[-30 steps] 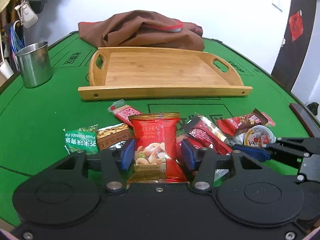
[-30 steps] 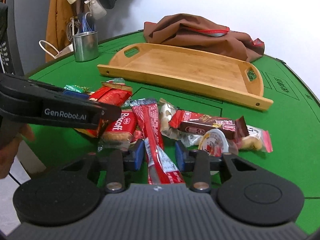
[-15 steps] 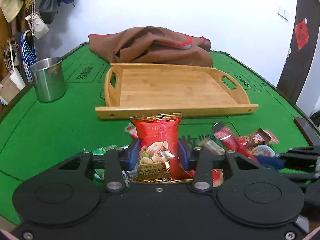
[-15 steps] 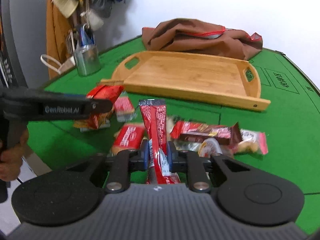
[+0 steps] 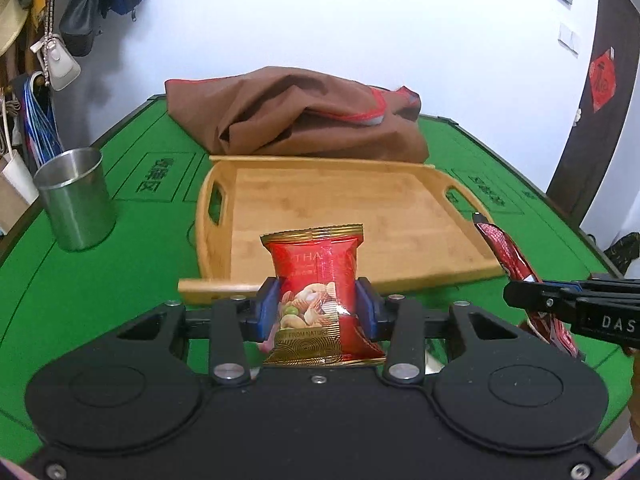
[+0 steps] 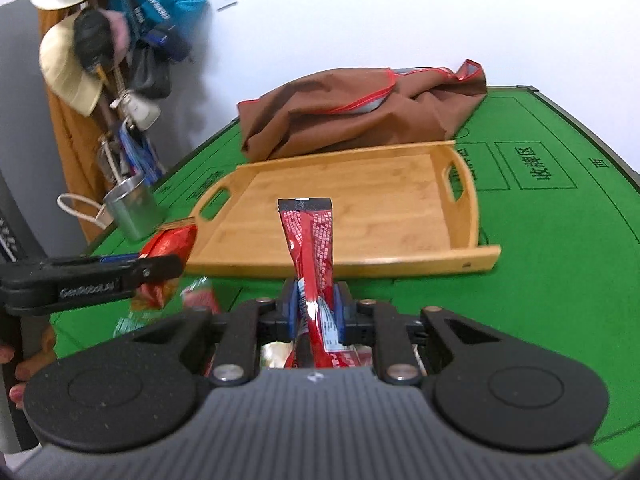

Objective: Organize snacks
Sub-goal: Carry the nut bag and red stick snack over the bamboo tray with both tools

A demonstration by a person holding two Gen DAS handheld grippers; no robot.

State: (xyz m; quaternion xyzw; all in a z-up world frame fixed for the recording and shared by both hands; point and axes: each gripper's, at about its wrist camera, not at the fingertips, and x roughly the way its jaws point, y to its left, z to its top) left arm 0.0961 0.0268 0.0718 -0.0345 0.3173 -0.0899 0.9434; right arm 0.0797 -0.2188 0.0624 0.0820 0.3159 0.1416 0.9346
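While the bamboo tray [image 5: 400, 216] lies bare on the green table [image 5: 100, 280], a snack is gripped in each gripper on its near side. The red nut packet [image 5: 316, 280] is clamped upright between the blue pads [image 5: 267, 308] of the left gripper [image 5: 316, 308], its gold top edge seen against the tray's near rim. The long red stick packet [image 6: 310, 248] is pinched between the tightly closed jaws of the right gripper [image 6: 316, 306], its far end raised over the tray's near rim. Behind the tray, touching its far rim, a brown cloth bag [image 5: 296, 116] is heaped. To the tray's left a steel cup [image 5: 74, 200] stands upright, apart from it. More wrappers [image 6: 196, 300] are glimpsed on the table in front of the tray, blurred.
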